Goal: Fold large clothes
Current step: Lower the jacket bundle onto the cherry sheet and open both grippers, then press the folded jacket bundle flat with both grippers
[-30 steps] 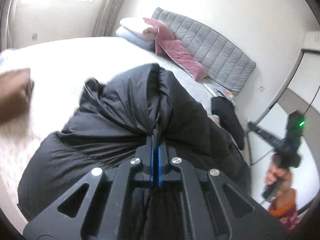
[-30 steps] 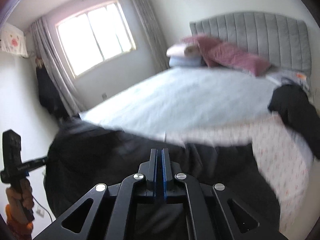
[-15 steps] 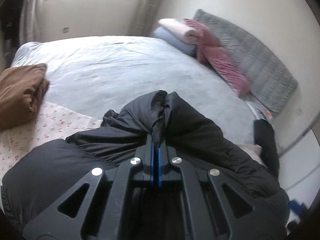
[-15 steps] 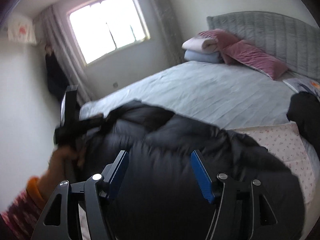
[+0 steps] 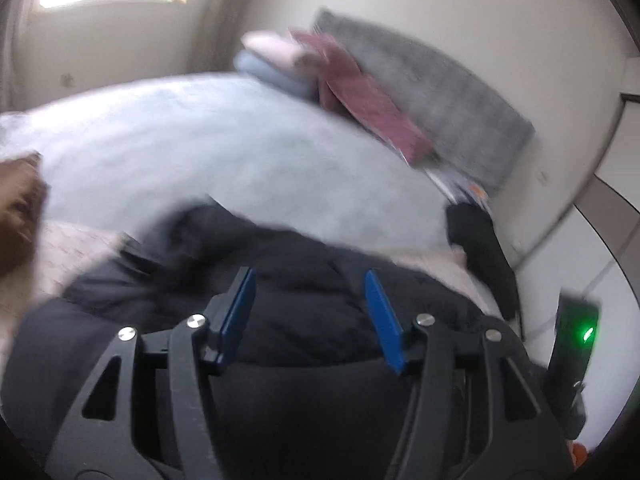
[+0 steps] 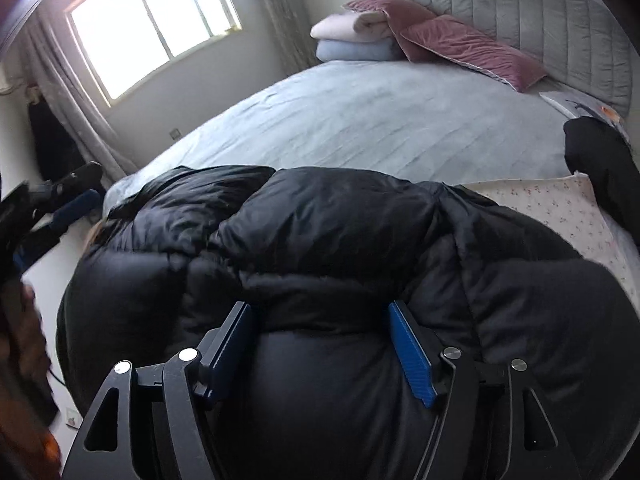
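Both tongs stand wide apart and hold nothing. The left tongs (image 5: 310, 312) hang over the black puffer jacket (image 5: 304, 296), blue pads spread with the quilted fabric showing between them; this view is motion-blurred, so contact with the fabric cannot be judged. The right tongs (image 6: 324, 344) are likewise spread, pads to either side of a padded bulge of the black puffer jacket (image 6: 328, 240), apparently at or just above its surface. The jacket lies bunched at the near edge of the bed (image 6: 380, 120), filling the lower half of the right wrist view from 9 o'clock through 3 o'clock, partly on a floral sheet (image 6: 560, 204) at 3 o'clock. A second dark garment (image 6: 600, 164) sits at the bed's edge toward 2 o'clock. At 12 to 1 o'clock, folded bedding (image 6: 352, 36) and a maroon pillow (image 6: 468, 48) rest against the grey headboard (image 6: 520, 12). A window (image 6: 152, 24) is at 11 o'clock. In the left wrist view a brown folded item (image 5: 18, 212) lies at 9 o'clock.
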`<state>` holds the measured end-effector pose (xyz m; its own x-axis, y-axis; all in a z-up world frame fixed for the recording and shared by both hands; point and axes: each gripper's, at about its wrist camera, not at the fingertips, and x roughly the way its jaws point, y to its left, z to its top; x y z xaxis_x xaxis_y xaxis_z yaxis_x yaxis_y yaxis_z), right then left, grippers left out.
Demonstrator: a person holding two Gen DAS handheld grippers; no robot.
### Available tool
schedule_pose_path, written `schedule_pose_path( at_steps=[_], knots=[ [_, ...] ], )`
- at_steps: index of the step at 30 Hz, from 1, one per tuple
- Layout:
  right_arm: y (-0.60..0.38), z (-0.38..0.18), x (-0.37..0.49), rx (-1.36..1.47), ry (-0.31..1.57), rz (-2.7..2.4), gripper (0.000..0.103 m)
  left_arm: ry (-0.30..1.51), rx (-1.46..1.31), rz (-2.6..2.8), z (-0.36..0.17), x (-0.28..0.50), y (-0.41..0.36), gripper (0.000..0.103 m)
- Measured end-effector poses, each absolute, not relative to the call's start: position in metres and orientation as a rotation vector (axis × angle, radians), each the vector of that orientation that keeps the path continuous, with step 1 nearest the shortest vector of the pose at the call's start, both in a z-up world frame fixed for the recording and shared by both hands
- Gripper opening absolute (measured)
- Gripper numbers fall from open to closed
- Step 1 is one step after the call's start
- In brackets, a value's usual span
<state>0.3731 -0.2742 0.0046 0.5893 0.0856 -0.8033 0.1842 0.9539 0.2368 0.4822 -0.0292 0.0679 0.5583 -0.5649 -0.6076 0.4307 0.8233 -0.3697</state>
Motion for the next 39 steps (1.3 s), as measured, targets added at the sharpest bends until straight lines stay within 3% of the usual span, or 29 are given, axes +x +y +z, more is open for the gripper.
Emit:
schedule_pose_path(
  at_steps=[5, 12, 18, 32, 39],
  knots=[
    [-0.269, 0.004, 0.401, 0.282, 0.914, -0.044, 0.074, 0.865, -0.125, -0.464, 0.014, 0.509, -0.043, 0.057],
    [-0.316, -0.036, 0.431, 0.28, 0.965, -0.134, 0.074, 0.879, 0.058, -0.243, -0.014, 0.563, -0.009, 0.057],
    [-0.359, -0.056, 0.44, 0.321, 1.023, -0.208, 0.074, 0.955, 0.017, -0.176, -0.041, 0.582, 0.037, 0.057],
    [-0.495, -0.085, 0.36, 0.172, 1.199, -0.608, 0.075, 1.039, 0.097, 0.118, -0.058, 0.568, 0.159, 0.06],
    [-0.516, -0.049, 0.302, 0.295, 1.135, -0.64, 0.076, 0.948, -0.04, 0.037, -0.008, 0.517, 0.183, 0.064]
  ],
)
